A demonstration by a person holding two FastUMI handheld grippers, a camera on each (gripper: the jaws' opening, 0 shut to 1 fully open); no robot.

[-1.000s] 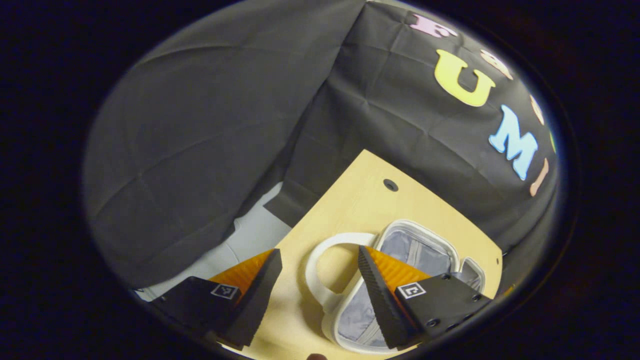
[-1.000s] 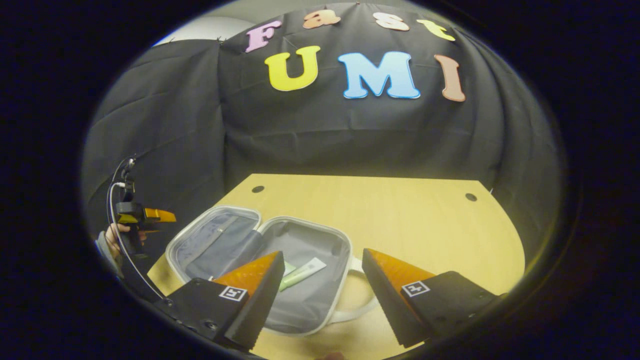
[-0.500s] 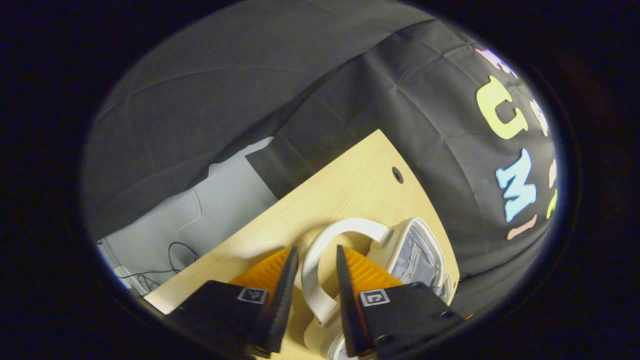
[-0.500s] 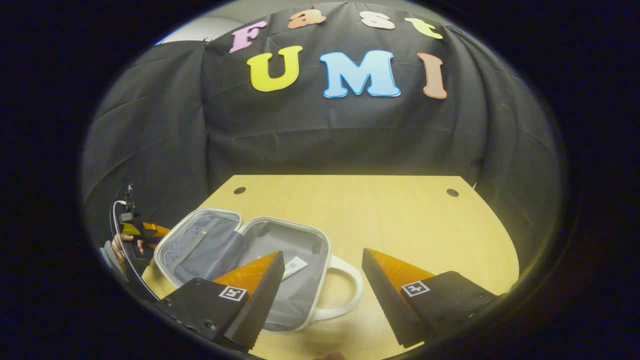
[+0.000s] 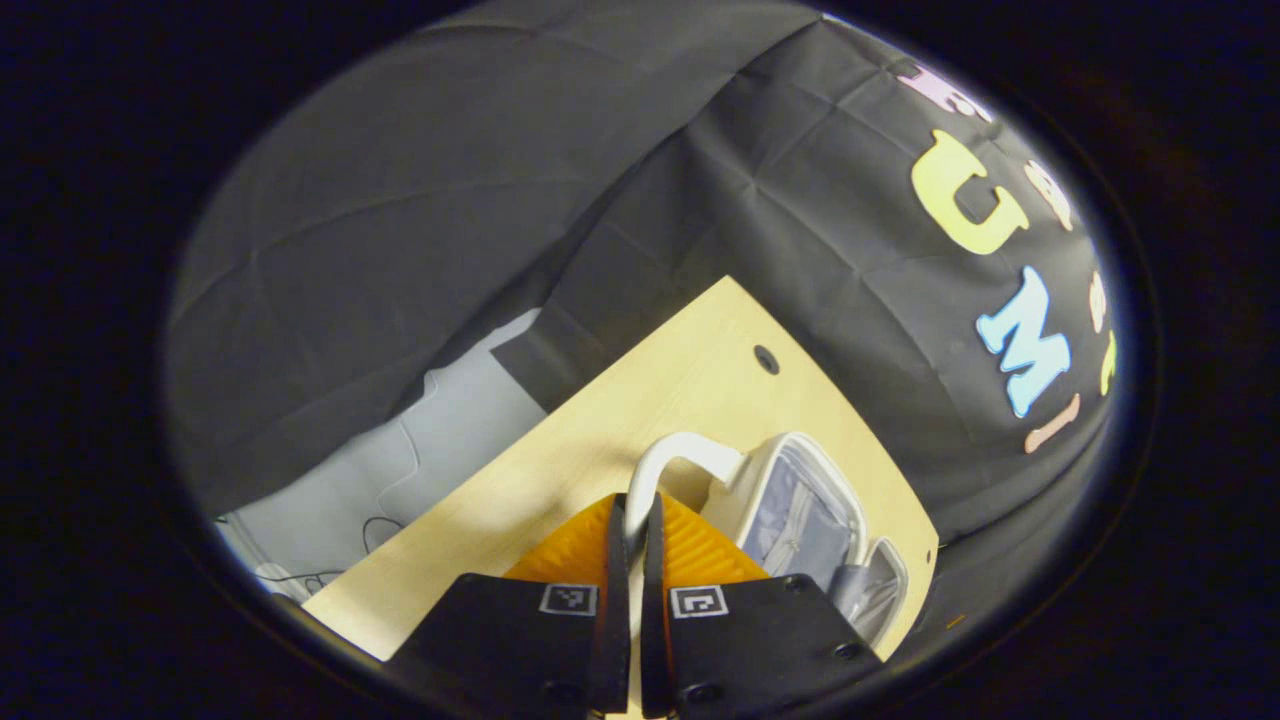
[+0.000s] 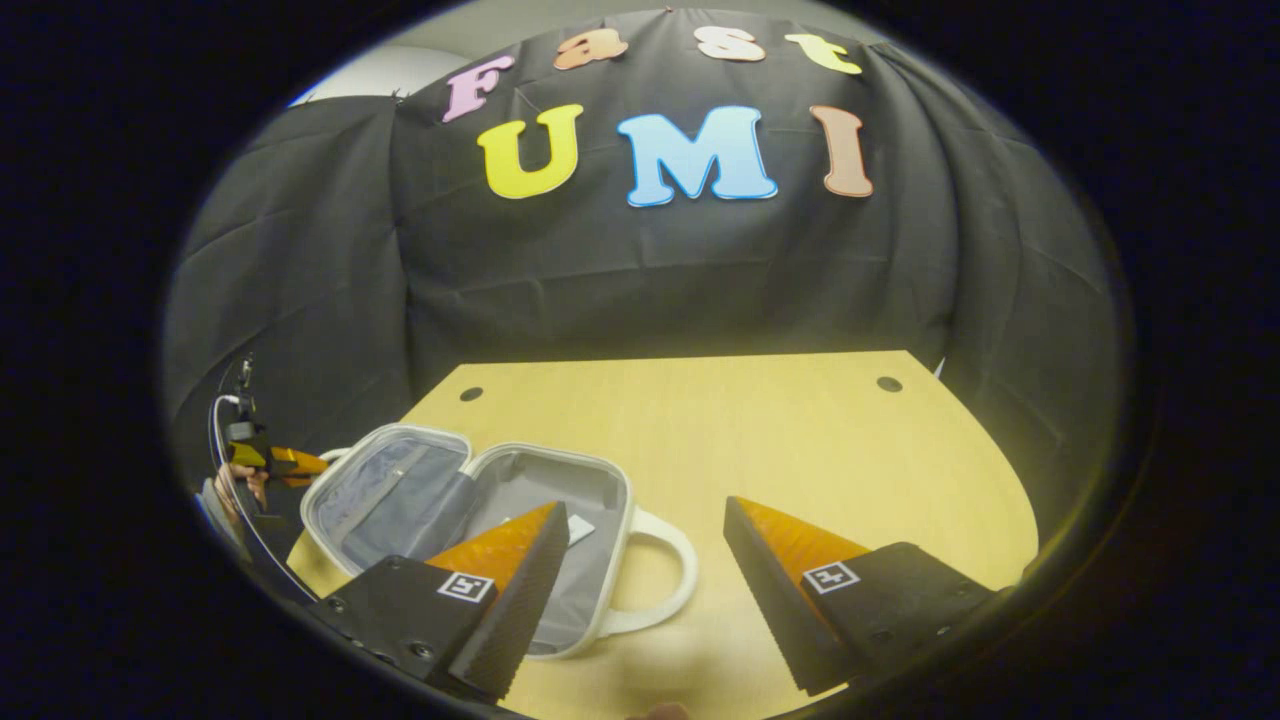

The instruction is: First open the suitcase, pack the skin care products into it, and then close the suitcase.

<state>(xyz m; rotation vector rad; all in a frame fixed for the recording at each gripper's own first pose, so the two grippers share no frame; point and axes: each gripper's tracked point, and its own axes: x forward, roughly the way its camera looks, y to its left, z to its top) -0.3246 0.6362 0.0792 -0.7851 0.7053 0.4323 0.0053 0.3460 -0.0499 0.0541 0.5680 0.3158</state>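
No readable text — only small square coded markers — on the fingers [image 6: 520,560].

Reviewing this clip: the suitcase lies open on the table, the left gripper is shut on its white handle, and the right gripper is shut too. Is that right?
Not quite: the right gripper is open, its fingers spread wide apart and holding nothing, as the right gripper view shows. The rest stands: the suitcase lies open on the table, and the left gripper is shut on the white handle.
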